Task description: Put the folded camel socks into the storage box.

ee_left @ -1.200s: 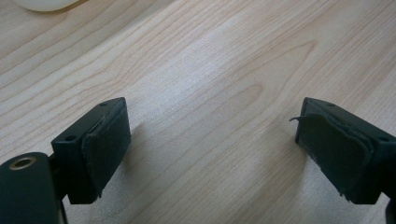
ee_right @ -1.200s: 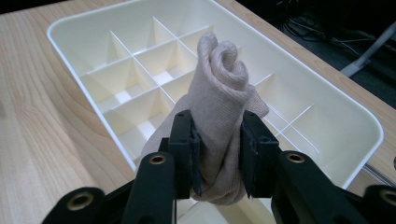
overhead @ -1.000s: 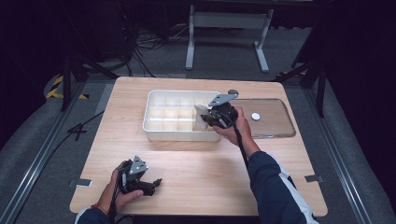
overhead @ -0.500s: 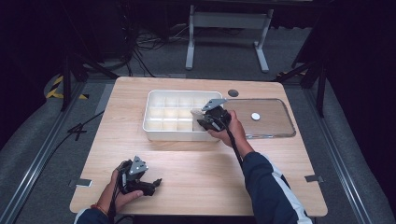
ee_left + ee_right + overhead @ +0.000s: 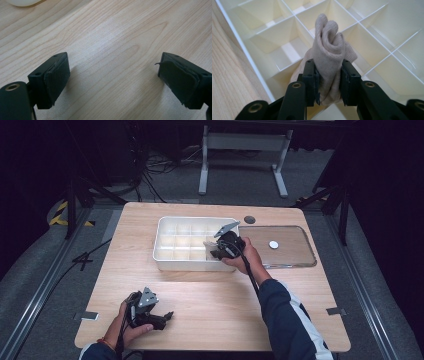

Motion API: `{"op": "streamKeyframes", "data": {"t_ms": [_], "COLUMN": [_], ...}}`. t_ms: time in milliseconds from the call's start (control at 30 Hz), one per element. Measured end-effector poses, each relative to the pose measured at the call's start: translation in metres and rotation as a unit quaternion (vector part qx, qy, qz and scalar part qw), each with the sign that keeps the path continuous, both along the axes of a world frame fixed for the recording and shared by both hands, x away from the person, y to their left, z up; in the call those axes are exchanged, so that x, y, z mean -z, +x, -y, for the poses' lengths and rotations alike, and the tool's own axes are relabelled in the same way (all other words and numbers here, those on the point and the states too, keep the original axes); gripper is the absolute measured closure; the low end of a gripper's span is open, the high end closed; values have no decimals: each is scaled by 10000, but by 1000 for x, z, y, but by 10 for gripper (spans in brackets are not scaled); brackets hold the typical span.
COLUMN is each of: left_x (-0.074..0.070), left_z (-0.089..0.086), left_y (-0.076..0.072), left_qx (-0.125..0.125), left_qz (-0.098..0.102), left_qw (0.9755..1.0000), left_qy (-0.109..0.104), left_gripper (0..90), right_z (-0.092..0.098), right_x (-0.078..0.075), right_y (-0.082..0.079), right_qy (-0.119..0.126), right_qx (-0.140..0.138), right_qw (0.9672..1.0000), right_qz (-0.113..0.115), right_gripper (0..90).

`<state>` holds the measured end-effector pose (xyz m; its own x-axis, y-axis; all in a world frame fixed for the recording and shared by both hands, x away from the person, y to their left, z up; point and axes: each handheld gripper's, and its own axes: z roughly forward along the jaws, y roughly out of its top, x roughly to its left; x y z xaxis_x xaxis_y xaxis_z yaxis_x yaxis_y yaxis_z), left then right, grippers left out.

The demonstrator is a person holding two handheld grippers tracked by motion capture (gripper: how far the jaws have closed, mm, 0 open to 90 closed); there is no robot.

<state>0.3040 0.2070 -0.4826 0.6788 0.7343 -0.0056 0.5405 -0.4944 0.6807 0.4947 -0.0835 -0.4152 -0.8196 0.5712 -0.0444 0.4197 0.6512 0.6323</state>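
Note:
A white divided box (image 5: 170,259) stands at the middle back of the wooden table (image 5: 215,305). My right gripper (image 5: 214,250) hangs over the box's near right corner, shut on a rolled beige cloth (image 5: 328,47). In the right gripper view the cloth (image 5: 328,47) stands up between the black pads (image 5: 346,80) above the box's compartments (image 5: 284,47). My left gripper (image 5: 167,318) rests low near the table's front left, open. In the left gripper view its pads (image 5: 56,78) stand wide apart over bare wood with nothing between them.
A clear lid (image 5: 295,252) lies flat to the right of the box, with a small white round piece (image 5: 273,244) on it. A dark round hole (image 5: 249,219) sits in the table behind the box. Metal frame legs (image 5: 240,150) stand beyond the table.
My right gripper has moved a little left and down with the cloth, closer over the box's near right compartments. The left gripper has stayed where it was.

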Motion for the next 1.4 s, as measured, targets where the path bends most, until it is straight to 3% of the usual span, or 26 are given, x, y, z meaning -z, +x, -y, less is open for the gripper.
{"op": "streamKeyframes", "data": {"t_ms": [133,167,200,267,300,333,400,500,667,733,767,967,1067,1167,1233,1333,1400], "left_x": [0,0,0,0,0,0,0,0,0,0,1,1,0,0,0,0,0], "left_z": [0,0,0,0,0,1,1,1,1,1,1,1,1,2,2,2,2], "left_y": [0,0,0,0,0,0,0,0,0,0,1,0,1,0,0,0,0], "left_qx": [16,18,21,26,48,44,50,60,75,101,114,119,131,125,116,120,153], "left_qz": [-10,-10,-11,-19,-15,-21,-20,2,2,-14,11,7,-1,3,3,-20,-23], "left_qw": [10000,10000,10000,10000,10000,10000,10000,10000,10000,9999,9999,9999,9999,9999,9999,9999,9999], "left_qy": [-10,-9,-8,-17,-6,-13,-12,-14,-24,4,-20,-40,-16,-27,-22,-18,-2], "left_gripper": [107,107,107,106,106,106,106,106,106,106,106,106,104,105,105,105,105], "right_z": [-4,-4,-3,-5,-5,-9,-13,-13,-8,-4,0,4,1,-3,-3,-4,-4], "right_x": [-1,-2,-1,-1,-1,0,-1,-2,-7,-11,-14,-25,-28,-26,-25,-16,-13], "right_y": [2,3,8,11,11,13,13,14,10,8,8,3,1,3,4,10,12], "right_qy": [-244,-265,-328,-548,-548,-742,-886,-915,-772,-730,-646,-247,52,53,32,-127,-93], "right_qx": [-86,-118,-187,-259,-259,-324,-353,-352,-344,-317,-198,-279,-255,-158,-100,68,1], "right_qw": [9996,9993,9981,9961,9961,9943,9931,9928,9941,9950,9961,9988,9996,9998,9999,9993,9989], "right_qz": [-118,-214,-477,-636,-636,-701,-685,-696,-673,-598,-570,-318,-128,-92,-123,-350,-459], "right_gripper": [714,717,719,719,719,714,705,692,610,537,524,480,519,570,590,649,715]}}
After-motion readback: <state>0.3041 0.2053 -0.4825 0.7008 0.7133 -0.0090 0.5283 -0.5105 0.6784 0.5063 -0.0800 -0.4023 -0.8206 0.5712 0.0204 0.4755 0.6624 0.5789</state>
